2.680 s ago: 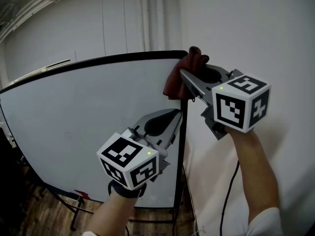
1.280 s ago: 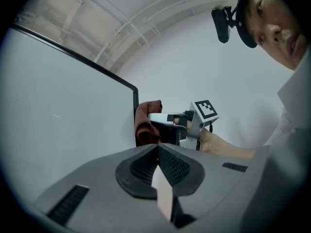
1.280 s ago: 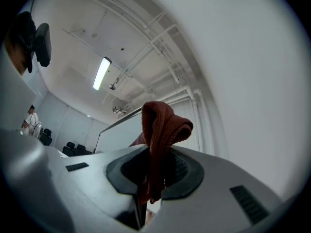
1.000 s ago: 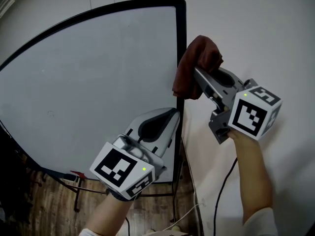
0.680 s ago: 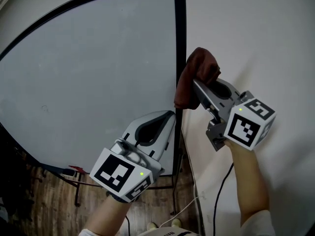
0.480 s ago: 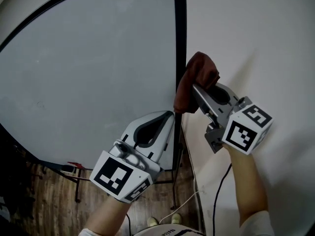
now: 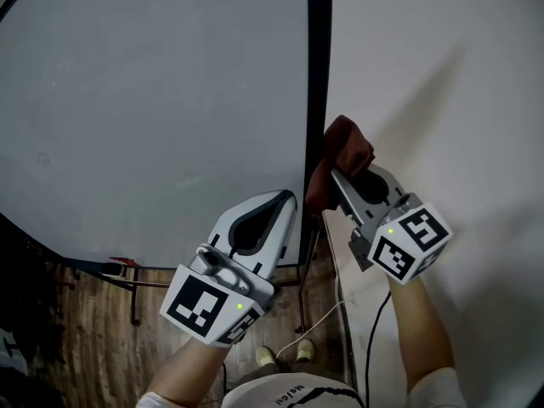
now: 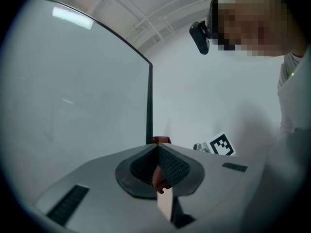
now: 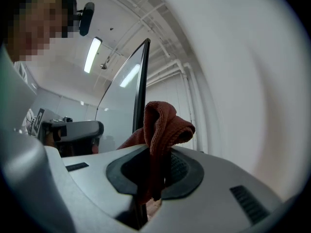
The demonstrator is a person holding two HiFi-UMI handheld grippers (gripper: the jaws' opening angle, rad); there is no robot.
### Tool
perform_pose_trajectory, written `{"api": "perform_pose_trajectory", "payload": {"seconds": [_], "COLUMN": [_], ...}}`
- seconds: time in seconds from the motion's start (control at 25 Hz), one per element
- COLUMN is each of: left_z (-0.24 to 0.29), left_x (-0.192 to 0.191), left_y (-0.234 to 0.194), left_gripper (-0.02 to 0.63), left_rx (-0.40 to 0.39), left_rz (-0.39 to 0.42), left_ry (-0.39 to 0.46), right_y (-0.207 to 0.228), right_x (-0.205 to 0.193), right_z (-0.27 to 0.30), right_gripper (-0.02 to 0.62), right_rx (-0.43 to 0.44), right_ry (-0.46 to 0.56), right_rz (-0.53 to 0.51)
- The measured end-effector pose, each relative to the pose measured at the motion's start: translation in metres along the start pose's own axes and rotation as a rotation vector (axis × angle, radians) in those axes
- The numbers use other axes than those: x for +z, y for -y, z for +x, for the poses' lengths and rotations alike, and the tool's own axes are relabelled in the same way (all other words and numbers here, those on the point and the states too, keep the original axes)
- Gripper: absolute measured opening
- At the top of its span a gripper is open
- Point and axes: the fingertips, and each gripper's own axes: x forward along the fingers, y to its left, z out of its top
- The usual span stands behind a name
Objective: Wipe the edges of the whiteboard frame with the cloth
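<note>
Wall (image 7: 442, 75): white, plain, no marks visible.
Floor (image 7: 93, 330): brown wood planks, well below the camera.
White cable (image 7: 316, 325): loose, curving over the floor close to the wall.
Black cable (image 7: 368, 355): runs down against the wall.
Ceiling light (image 9: 92, 55): long strip, lit.
Ceiling pipes (image 8: 146, 25): white, running side by side overhead.

One whiteboard (image 7: 153, 100), edged by one black frame (image 7: 318, 75). One rust-red cloth (image 7: 348, 143), at three o'clock of that frame. Two grippers: left gripper (image 7: 289, 197), right gripper (image 7: 333, 177). Two marker cubes: left cube (image 7: 208, 306), right cube (image 7: 406, 243).
</note>
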Motion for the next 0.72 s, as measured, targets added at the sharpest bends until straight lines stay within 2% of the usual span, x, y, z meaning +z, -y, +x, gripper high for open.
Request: {"api": "perform_pose_trajectory", "payload": {"seconds": [0.12,0.36,0.72], "left_z": [-0.012,-0.020,-0.010], "left_x": [-0.038,-0.072,-0.088], "left_y": [0.000,0.000,0.007], "left_gripper": [0.009,0.009,0.009], "left_rx": [-0.004,0.009,-0.007], "left_rz": [-0.019,-0.072,-0.110], "left_ry": [-0.019,-0.059,-0.103], "right_y": [0.000,0.004,0.013], "right_x": [-0.054,-0.110,-0.131], "right_z": [-0.003,-0.006,-0.001], "right_gripper": [0.057,0.057,0.057], "right_rx": [-0.033,-0.064,-0.088], "right_ry": [-0.029,-0.097,-0.188], "right_rz": [-0.019,-0.031,-0.073]}}
